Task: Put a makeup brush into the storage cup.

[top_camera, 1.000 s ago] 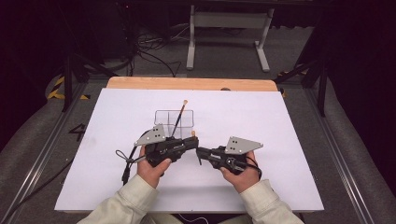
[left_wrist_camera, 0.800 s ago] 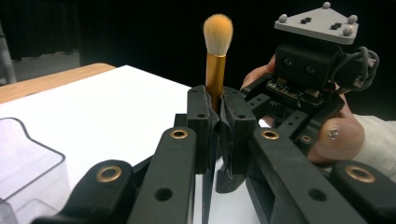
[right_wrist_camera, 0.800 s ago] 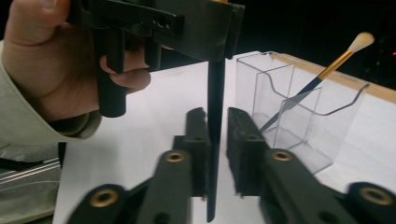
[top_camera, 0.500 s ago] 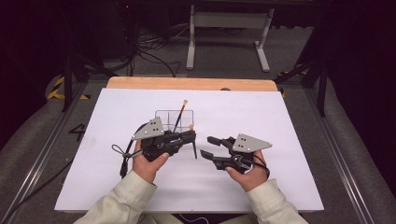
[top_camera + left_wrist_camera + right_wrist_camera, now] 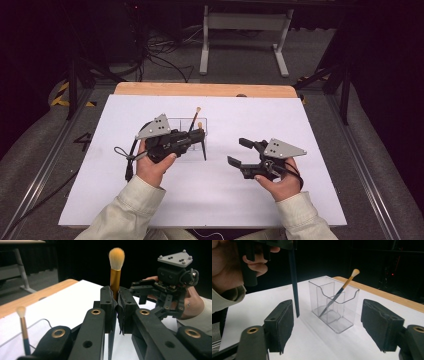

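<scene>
Makeup brush (image 5: 116, 270) is pinched upright in the left gripper (image 5: 116, 305), jaws clamped on the gold ferrule, orange-tipped bristles standing above them. In the left gripper view its dark handle drops between the jaws and is cut off at the bottom edge. In the right gripper view the same handle (image 5: 294, 282) hangs down with its tip close above the white tabletop (image 5: 317, 340); can't tell whether it touches. There the brush head is cut off at the top edge by the left hand (image 5: 229, 267).

High view: left gripper (image 5: 199, 137) sits over the clear organizer (image 5: 187, 125), which is mostly hidden behind it and hard to make out. The held brush is small there, handle a thin dark line.

Clear organizer (image 5: 334, 307) has compartments; a second brush (image 5: 339, 293) leans in it, bristles above the rim. Exact compartment is unclear through the transparent walls.

Right gripper (image 5: 334, 327) has jaws spread, just been opening, nothing between them. It is well apart from the left gripper in the high view (image 5: 240, 152), held off to the right of the organizer.
</scene>
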`<state>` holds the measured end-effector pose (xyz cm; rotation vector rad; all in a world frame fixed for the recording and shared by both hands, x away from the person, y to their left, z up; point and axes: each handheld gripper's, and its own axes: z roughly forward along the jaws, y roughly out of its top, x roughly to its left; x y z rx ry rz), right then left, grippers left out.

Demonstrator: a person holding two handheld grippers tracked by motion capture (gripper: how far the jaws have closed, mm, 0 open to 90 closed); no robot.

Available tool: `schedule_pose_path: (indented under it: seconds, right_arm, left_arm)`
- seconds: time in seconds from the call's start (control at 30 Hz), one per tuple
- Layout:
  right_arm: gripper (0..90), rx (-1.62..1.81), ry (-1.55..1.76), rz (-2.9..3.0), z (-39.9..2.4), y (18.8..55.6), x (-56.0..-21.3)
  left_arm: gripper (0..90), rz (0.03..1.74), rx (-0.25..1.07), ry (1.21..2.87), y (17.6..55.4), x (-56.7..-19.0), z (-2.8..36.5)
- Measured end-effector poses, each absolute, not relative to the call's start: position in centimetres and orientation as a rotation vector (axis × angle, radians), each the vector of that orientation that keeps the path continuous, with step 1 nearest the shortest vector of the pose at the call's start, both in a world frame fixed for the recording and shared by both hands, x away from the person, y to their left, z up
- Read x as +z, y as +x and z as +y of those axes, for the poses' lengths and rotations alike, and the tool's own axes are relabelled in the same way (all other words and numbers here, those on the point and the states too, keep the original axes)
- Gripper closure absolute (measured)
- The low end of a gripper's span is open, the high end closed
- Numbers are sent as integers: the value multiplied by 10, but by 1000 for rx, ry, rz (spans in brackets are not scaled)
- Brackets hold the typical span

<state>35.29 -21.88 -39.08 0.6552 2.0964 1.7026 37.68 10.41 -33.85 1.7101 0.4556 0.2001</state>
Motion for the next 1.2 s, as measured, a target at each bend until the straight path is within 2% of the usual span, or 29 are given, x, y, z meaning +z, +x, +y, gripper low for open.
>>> schedule_pose_path:
  seconds: [0.3,0.43,0.73,0.9,1.2]
  right_arm:
    - [261,1679,684,2043,-238,351,-389]
    - [198,1656,707,2017,-248,352,-391]
    - [136,1629,772,1999,-263,350,-392]
    - [45,1605,795,1991,-272,347,-394]
    - [26,1563,824,2028,-277,344,-398]
  left_arm:
    - [836,454,233,1736,384,-327,109]
    - [836,458,251,1744,386,-324,111]
    - [836,462,279,1746,391,-322,114]
    - [836,479,289,1738,395,-321,118]
    - [836,498,321,1733,401,-319,122]
